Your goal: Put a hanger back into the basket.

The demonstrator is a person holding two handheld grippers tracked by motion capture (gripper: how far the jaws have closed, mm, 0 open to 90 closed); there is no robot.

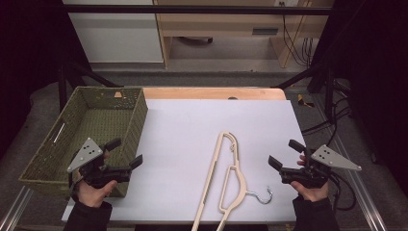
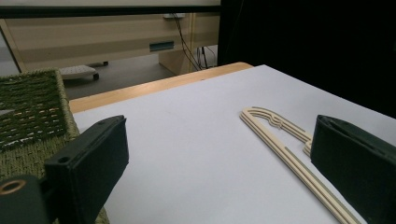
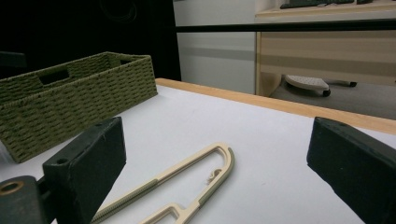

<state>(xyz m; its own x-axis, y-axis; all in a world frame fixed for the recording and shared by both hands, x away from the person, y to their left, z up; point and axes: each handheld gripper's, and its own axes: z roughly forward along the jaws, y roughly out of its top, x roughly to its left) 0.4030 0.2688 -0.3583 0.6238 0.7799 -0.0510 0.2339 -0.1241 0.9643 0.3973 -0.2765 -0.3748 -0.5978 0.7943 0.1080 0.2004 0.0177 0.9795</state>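
Hanger (image 1: 226,175) lies flat — between both wide-apart grippers.

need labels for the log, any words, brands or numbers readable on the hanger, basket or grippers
None can be read.
The cream hanger shows no print.
The green woven basket carries no tag or lettering.
The left gripper and right gripper show plain grey plates with holes and black jaws, unmarked.
A small grey plate on the wooden furniture behind the table might be a label or a handle; too small to tell.
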